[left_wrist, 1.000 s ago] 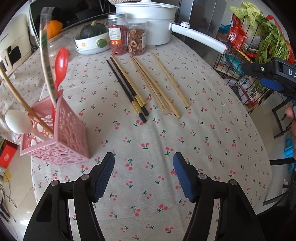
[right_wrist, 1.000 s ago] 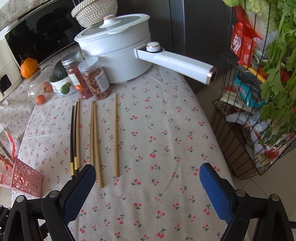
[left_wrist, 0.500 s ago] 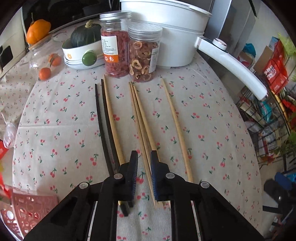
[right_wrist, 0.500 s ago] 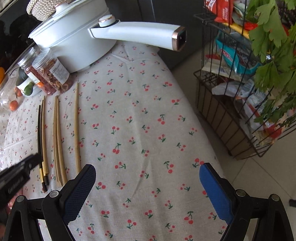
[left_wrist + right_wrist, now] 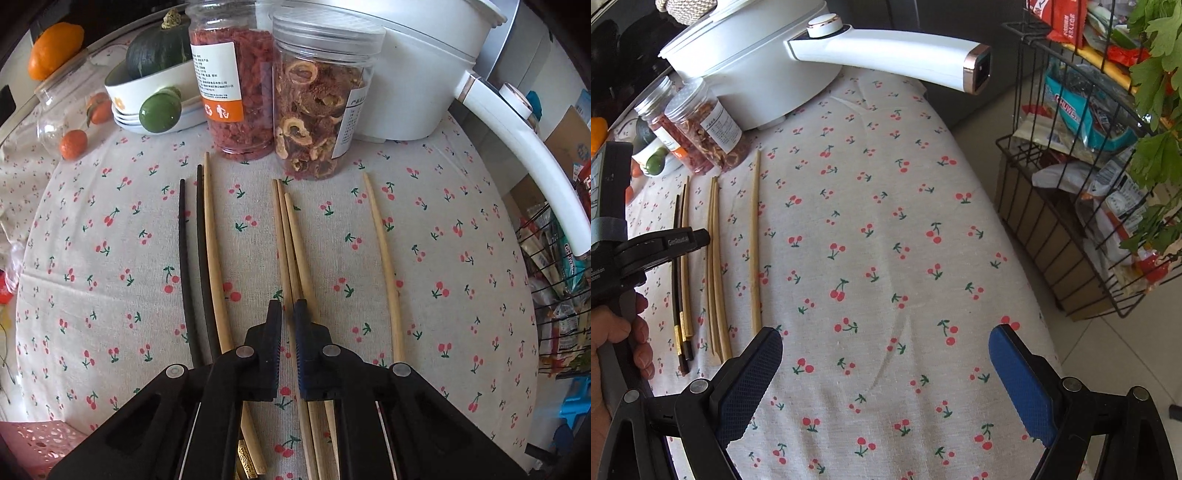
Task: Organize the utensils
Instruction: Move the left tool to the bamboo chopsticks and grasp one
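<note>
Several chopsticks lie in a row on the cherry-print tablecloth (image 5: 443, 258): two black ones (image 5: 184, 266), a light wooden one (image 5: 212, 240) beside them, a wooden cluster (image 5: 288, 236) in the middle and a single wooden one (image 5: 380, 243) at the right. My left gripper (image 5: 287, 306) is nearly shut, low over the middle cluster, with one stick running between its pads; no lift shows. My right gripper (image 5: 886, 343) is open and empty above bare cloth, right of the chopsticks (image 5: 716, 258). The left gripper (image 5: 701, 236) shows at that view's left edge.
Two clear jars (image 5: 321, 107) of dried food, a white pot (image 5: 424, 66) with a long handle (image 5: 886, 55), and a bowl with a green squash (image 5: 155, 55) stand behind the chopsticks. A pink basket corner (image 5: 29, 446) is at lower left. A wire rack (image 5: 1089, 184) stands beyond the table's right edge.
My left gripper moved from beside the pink basket to the chopsticks, narrowed its jaws and came down over the middle cluster. My right gripper drifted right and stayed open.
</note>
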`<state>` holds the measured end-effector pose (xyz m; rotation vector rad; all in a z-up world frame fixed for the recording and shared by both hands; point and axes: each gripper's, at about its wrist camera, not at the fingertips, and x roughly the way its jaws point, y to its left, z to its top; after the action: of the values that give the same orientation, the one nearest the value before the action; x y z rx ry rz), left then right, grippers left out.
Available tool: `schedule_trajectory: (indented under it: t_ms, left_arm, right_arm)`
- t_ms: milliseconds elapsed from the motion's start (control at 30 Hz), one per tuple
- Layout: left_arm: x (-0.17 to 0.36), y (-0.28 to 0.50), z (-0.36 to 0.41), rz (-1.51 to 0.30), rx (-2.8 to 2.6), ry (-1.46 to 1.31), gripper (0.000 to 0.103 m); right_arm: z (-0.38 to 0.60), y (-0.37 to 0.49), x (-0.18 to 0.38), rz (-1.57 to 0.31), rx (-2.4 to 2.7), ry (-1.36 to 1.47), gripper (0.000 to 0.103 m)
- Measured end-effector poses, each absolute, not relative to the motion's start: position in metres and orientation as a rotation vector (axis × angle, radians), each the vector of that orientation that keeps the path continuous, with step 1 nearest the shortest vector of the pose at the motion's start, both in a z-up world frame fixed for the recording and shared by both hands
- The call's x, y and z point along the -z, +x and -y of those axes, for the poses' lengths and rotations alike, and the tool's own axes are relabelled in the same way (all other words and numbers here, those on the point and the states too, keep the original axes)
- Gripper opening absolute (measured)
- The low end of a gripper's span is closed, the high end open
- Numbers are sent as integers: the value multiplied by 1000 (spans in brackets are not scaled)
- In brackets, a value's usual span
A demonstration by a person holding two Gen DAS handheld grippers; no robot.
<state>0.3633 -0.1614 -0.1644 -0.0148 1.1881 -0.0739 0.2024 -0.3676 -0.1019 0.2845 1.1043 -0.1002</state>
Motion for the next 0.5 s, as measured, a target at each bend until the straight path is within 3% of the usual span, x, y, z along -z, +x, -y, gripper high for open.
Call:
schedule_trajectory:
  t_ms: [500]
  left_arm:
    - [173,379,175,-1207,65,38,13]
  right_arm:
    - [363,202,102,-1110,104,279,94]
